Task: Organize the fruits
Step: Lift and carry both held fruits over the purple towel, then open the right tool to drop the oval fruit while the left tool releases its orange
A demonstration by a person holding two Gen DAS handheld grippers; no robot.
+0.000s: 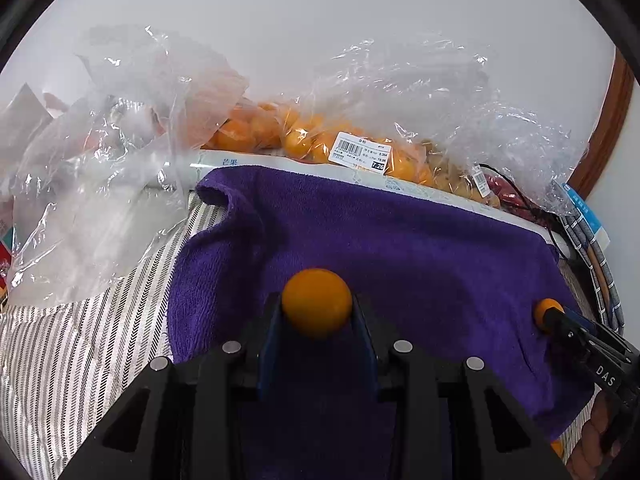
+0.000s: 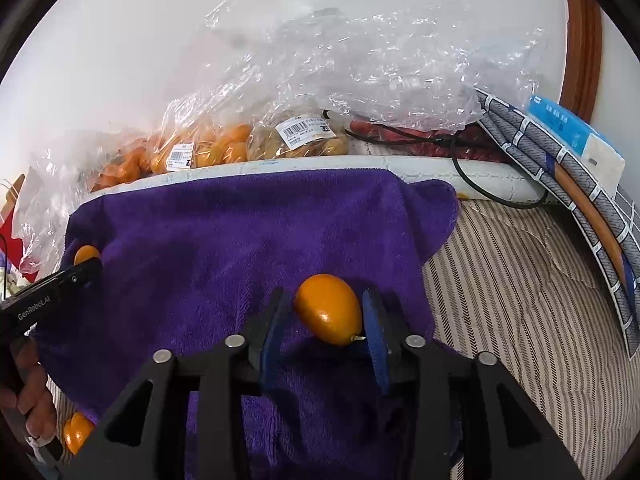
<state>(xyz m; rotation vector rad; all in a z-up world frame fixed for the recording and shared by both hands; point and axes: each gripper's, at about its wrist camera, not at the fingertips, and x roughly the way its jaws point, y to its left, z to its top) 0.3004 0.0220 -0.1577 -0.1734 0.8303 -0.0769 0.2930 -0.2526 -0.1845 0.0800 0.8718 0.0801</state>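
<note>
Purple towel (image 1: 400, 240), left tool (image 1: 317, 312) clamped on orange fruit (image 1: 317, 302), right tool (image 2: 326, 312) apart around loose fruit (image 2: 328, 308), bagged fruit (image 1: 304, 138) blurred

- Purple towel (image 2: 208, 240), spread flat directly under and ahead of the tongs.
- Striped cloth (image 2: 520, 300), lying beneath the towel and showing to either side of the tongs.
- Black cable (image 2: 472, 178), looping far ahead and to the right.
- Blue-and-white box (image 2: 576, 136), far right, leaning on patterned grey fabric (image 2: 532, 140).
</note>
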